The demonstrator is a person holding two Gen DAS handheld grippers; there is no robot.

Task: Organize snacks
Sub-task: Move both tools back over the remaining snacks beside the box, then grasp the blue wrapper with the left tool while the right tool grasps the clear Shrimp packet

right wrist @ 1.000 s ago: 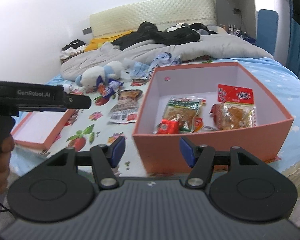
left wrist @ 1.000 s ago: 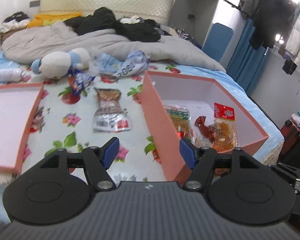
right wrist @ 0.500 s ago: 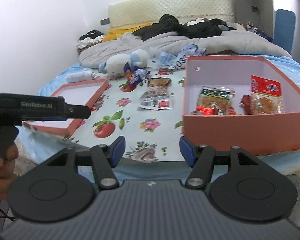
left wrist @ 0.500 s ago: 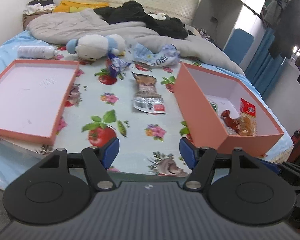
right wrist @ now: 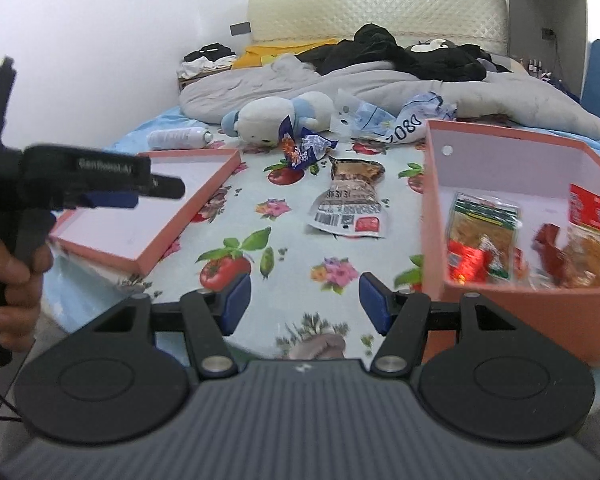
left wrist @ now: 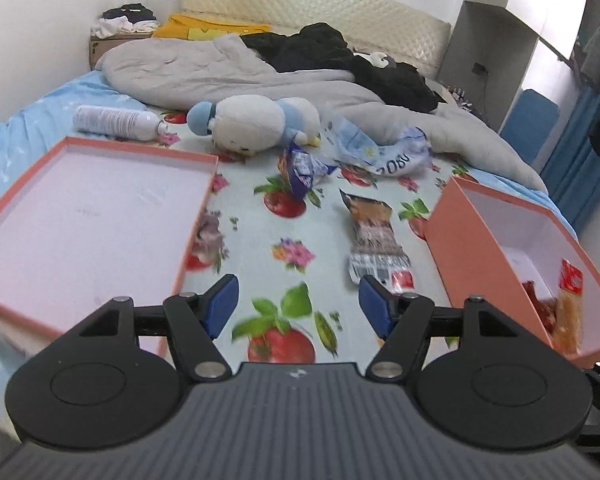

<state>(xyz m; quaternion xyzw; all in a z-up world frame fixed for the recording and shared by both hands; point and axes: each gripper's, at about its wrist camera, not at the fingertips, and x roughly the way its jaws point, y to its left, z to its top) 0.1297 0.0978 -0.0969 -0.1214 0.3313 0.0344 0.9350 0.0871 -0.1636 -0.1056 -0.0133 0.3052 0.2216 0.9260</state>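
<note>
Jaws on the left gripper (left wrist: pixel 298 307) and the right gripper (right wrist: pixel 304 303) stood wide apart, holding nothing, above the bed (right wrist: pixel 284 240). A snack packet (left wrist: pixel 376 248) lay on the sheet between the lid (left wrist: pixel 80 216) and the box (right wrist: pixel 512 184), which held other snacks (right wrist: pixel 482 236). Since half a second ago, both views had moved closer to the bed, with the packet nearer the left jaws.

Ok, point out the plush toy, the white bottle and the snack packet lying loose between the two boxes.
plush toy (left wrist: pixel 256 124): left wrist view, on its white body.
white bottle (left wrist: pixel 114 122): left wrist view, mid-barrel, lying on its side.
snack packet (right wrist: pixel 350 196): right wrist view, middle of the wrapper.
</note>
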